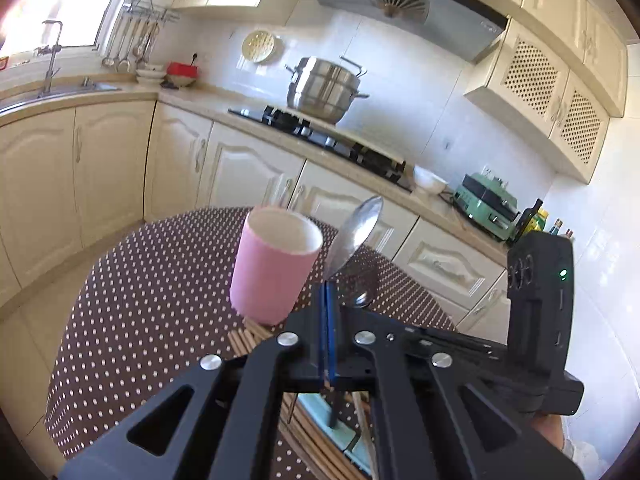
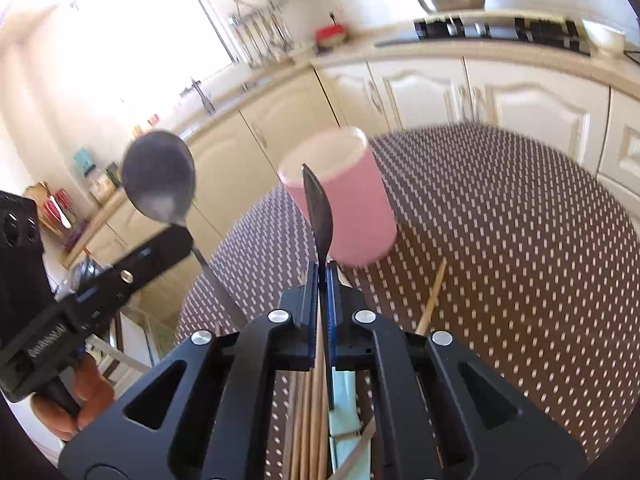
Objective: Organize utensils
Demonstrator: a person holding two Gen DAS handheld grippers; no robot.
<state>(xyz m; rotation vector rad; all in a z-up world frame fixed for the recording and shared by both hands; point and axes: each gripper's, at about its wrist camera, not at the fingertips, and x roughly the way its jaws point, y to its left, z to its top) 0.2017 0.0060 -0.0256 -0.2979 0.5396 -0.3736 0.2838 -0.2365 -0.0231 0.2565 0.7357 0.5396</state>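
Note:
A pink cup point(image 1: 272, 268) with a white inside stands on the dotted tablecloth point(image 1: 152, 304). My left gripper point(image 1: 327, 292) is shut on a metal spoon point(image 1: 354, 236), bowl up, just right of the cup. My right gripper point(image 2: 322, 276) is shut on a second metal spoon point(image 2: 318, 216), seen edge-on, in front of the pink cup point(image 2: 344, 200). The left gripper point(image 2: 176, 240) with its spoon point(image 2: 160, 176) shows at the left of the right wrist view. Wooden chopsticks point(image 2: 310, 420) and a mint tray point(image 2: 344, 408) lie under both grippers. Another spoon bowl point(image 1: 364, 298) lies behind the left fingers.
A single chopstick point(image 2: 432, 300) lies on the cloth point(image 2: 520, 260) right of the cup. Kitchen cabinets, a stove with a steel pot point(image 1: 326, 88) and a sink point(image 1: 60, 92) are behind the round table. The right gripper's body point(image 1: 536, 292) is at the right.

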